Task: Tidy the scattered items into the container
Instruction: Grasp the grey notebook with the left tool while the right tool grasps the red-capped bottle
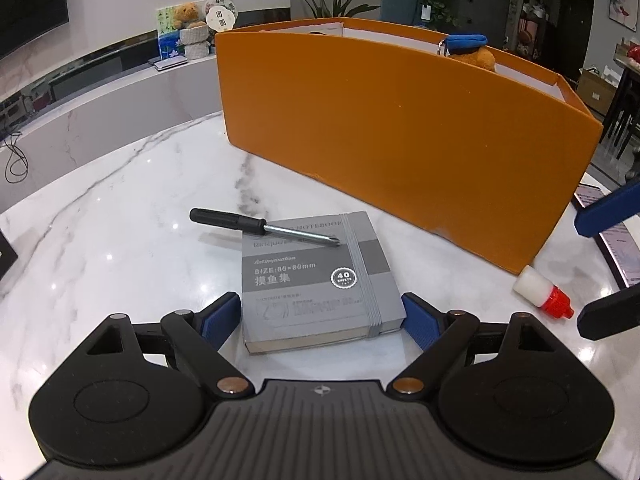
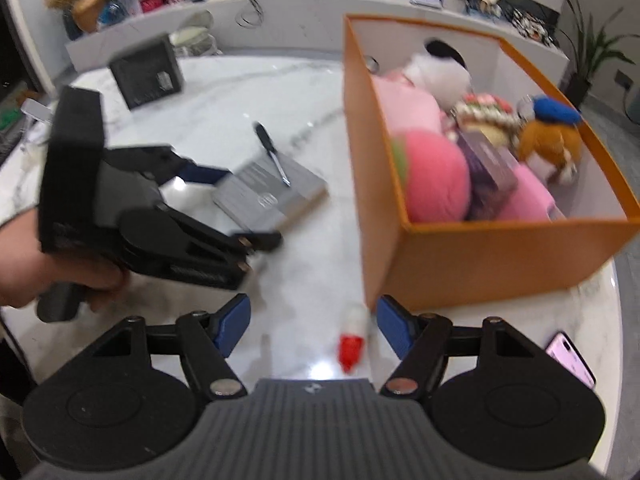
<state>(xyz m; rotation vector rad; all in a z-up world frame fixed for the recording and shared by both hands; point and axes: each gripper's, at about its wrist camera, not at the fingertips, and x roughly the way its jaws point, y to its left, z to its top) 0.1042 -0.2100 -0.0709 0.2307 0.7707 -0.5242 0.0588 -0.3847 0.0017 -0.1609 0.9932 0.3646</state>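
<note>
The left gripper (image 1: 322, 316) stands wide apart astride the grey notebook (image 1: 316, 280), pads not pressing; a screwdriver (image 1: 264, 227) lies across it. The right gripper (image 2: 314, 326), open and empty, hangs over a small red-capped bottle (image 2: 353, 338) on the marble table (image 1: 120, 220), beside the orange box (image 2: 480, 248) of plush toys (image 2: 436, 184).

Grey notebook (image 1: 316, 276) flat on worktop (image 1: 120, 248), screwdriver (image 1: 264, 226) across it; red-capped bottle (image 1: 544, 292) lying beside orange box (image 1: 400, 140).
</note>
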